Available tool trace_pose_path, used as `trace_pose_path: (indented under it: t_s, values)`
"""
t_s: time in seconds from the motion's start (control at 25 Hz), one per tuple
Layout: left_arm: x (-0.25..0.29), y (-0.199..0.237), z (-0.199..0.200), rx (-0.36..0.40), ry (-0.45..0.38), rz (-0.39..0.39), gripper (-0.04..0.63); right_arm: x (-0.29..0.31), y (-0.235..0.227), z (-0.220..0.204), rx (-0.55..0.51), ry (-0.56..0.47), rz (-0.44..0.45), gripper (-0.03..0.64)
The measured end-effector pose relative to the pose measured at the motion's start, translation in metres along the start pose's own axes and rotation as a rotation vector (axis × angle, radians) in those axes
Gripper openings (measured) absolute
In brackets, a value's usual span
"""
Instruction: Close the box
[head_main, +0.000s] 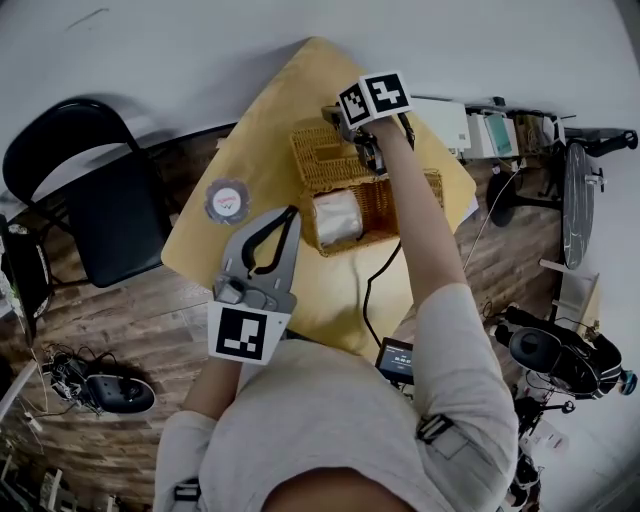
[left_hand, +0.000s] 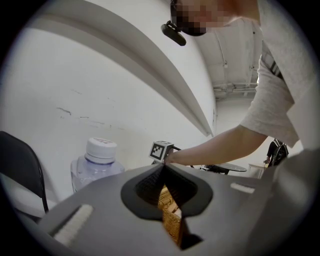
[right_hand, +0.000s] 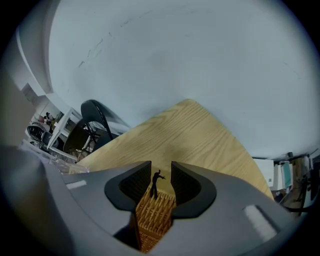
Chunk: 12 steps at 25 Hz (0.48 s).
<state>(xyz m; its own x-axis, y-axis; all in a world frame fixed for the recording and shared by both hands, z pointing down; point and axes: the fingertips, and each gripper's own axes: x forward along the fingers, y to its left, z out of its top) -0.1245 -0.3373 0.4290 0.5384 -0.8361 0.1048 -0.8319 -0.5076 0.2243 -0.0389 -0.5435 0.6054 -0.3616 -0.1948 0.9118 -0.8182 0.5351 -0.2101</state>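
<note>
— Right gripper (right_hand: 161, 172)?
— Released. Jaws apart, astride the top edge of the raised wicker lid (right_hand: 152, 215), with a small black clasp (right_hand: 155, 181) between the tips. No visible pressing by either pad.
— Left gripper (left_hand: 163, 166)?
— Clenched on nothing, tips together. Well apart from the wicker box (head_main: 375, 208), on the near side.
— Box itself?
— Open, on the yellow wooden table (head_main: 270, 120). Lid up at the far side, white bundle (head_main: 335, 218) inside.
— Surroundings?
— Water bottle (head_main: 227, 200) on the table, left of the box. Black folding chair (head_main: 100, 200) beyond the table's left edge.
</note>
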Motion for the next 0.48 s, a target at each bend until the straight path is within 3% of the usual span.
trace_pose_path:
  t_s: [0.32, 0.4, 0.48]
  values:
    - [0.000, 0.004, -0.003, -0.003, 0.013, -0.002, 0.058, 0.016, -0.004, -0.017, -0.077, 0.133, -0.050, 0.096]
    - [0.000, 0.004, -0.005, -0.012, 0.019, -0.003, 0.058, 0.016, -0.003, -0.017, -0.075, 0.132, -0.051, 0.025]
    - [0.001, 0.006, -0.005, -0.013, 0.019, -0.004, 0.058, 0.014, 0.000, -0.015, -0.068, 0.115, -0.042, 0.021]
